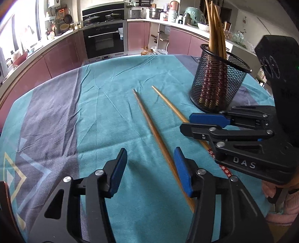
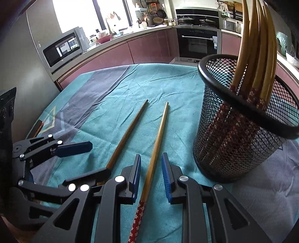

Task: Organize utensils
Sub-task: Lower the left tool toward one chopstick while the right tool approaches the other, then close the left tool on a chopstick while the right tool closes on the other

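Two loose chopsticks on a teal cloth, straddled by grippers, mesh holder waiting.

Right gripper [image 2: 150, 175] narrowed around the lighter chopstick [image 2: 156, 142], pads flanking the shaft without visibly pressing. Left gripper [image 1: 150, 170] half-spread, darker chopstick [image 1: 149, 123] just inside its right-hand pad, untouched. Mesh holder [image 2: 243, 119] ahead and right of the right gripper, already stocked. Likely light, rigid, smooth and prone to rolling; best pinched mid-shaft, just ahead of the patterned red handle.

Daylight floods in from the blown-out window [image 2: 78, 15]; soft shadows fall on the cloth [image 1: 112, 104], and fisheye distortion bends and darkens the edges.
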Demonstrator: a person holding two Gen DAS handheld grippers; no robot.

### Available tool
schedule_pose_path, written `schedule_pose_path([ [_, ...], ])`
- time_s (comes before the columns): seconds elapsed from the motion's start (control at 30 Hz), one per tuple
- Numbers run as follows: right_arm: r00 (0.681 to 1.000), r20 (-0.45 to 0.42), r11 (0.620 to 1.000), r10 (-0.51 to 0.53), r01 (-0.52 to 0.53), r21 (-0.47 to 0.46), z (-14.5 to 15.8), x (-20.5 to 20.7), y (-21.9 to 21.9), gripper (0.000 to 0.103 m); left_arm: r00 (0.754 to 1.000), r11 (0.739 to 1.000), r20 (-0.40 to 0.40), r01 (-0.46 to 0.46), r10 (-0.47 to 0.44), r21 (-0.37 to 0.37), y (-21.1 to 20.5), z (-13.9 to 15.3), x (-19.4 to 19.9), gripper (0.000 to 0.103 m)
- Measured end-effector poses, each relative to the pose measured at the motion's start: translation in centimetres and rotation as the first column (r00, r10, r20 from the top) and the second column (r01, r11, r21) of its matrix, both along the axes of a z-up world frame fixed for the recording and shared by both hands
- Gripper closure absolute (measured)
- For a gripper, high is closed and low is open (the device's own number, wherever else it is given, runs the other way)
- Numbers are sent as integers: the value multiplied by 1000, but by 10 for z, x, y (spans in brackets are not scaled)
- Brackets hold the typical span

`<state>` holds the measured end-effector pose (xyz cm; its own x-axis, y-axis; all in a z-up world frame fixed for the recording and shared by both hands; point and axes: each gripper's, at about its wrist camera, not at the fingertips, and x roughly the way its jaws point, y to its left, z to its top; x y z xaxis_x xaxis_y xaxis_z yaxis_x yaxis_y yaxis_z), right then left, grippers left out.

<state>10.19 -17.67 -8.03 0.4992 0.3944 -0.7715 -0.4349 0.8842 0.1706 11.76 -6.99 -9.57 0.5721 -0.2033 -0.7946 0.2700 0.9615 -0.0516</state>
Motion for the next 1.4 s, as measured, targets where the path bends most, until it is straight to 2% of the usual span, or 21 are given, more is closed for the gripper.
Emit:
schedule_pose_path([
  [0.77,1000,-15,999,-22,23,30,-1,7,-5,88,1000,1000,-16,-2,2,4,-9,-4,39,72],
  [0.83,999,-15,999,-31,31,33,-2,7,-6,90,1000,1000,-13,-9,9,3,-10,-5,39,75],
  [0.9,999,-21,998,-40,41,47,-2,7,-8,95,1000,1000,-15,-9,9,-11,-10,-5,39,85],
  [0.97,999,-30,997,-45,47,64,-2,7,-10,95,1000,1000,-19,-9,9,-26,-11,-5,39,90],
  [1.4,999,-25,993,-46,48,105,5,-5,-16,98,999,998,-8,-31,31,-61,-8,0,25,95],
])
